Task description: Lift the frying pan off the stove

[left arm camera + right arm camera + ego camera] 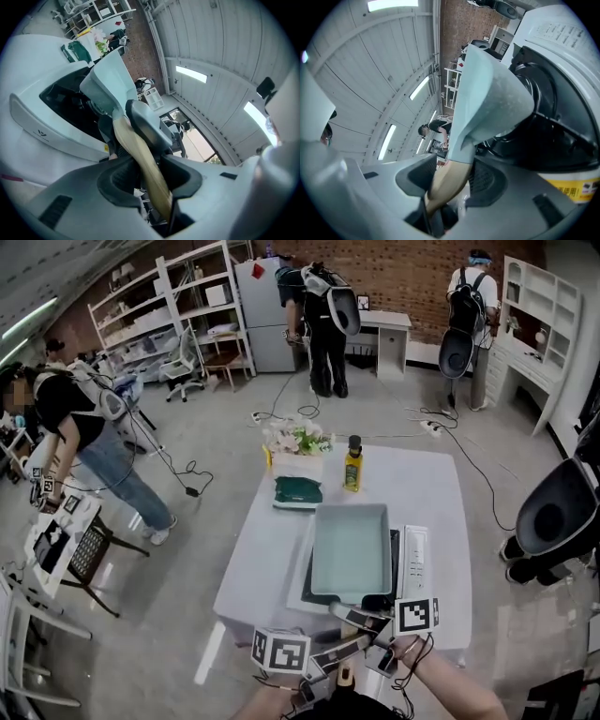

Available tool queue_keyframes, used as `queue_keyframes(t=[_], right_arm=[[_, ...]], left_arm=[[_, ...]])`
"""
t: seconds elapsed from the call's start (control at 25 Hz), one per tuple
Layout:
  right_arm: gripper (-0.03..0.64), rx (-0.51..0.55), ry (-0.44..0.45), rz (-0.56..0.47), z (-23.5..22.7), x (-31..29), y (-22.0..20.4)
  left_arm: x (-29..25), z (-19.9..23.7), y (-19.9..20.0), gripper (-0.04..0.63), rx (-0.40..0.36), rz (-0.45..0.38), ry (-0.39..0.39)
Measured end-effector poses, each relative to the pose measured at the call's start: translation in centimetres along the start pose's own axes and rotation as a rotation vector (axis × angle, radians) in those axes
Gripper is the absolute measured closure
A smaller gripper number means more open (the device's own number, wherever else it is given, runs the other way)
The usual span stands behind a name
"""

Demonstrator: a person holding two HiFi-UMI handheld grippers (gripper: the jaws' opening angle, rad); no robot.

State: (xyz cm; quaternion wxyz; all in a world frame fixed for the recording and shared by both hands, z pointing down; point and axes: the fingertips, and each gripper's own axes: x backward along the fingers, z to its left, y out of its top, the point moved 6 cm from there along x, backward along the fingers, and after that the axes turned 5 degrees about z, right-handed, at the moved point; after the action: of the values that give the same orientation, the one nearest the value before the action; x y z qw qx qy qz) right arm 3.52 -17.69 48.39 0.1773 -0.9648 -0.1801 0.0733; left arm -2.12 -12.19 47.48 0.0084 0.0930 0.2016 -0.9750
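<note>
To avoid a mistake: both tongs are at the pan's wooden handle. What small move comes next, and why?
Probably raise the left tongs and right tongs straight up together: each seems shut on the handle, and the frying pan sits over the stove.

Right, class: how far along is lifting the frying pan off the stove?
Done: the left hand-held gripper and right hand-held gripper clamp the pale wooden handle of the rectangular pale-teal frying pan. In hand: the lift; the pan sits over the white induction stove, contact unclear. Left: raising it clear.
</note>
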Motion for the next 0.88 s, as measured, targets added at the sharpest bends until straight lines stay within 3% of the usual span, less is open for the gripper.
queue_keyframes(t=[0.28, 0.68, 0.88], right_arm=[[0.426, 0.079, 0.003, 0.014, 2.1, -0.7, 1.4], [0.430, 0.224, 0.038, 0.007, 6.3, -1.1, 3.9], [0.430, 0.245, 0.039, 0.002, 7.2, -0.5, 4.7]], left_arm=[[0.8, -1.4, 1.4, 0.459, -0.133, -0.032, 0.028], [1.8, -4.3, 3.6, 0.459, -0.281, -0.117, 0.014], [1.3, -5.5, 4.4, 0.459, -0.330, -0.146, 0.011]])
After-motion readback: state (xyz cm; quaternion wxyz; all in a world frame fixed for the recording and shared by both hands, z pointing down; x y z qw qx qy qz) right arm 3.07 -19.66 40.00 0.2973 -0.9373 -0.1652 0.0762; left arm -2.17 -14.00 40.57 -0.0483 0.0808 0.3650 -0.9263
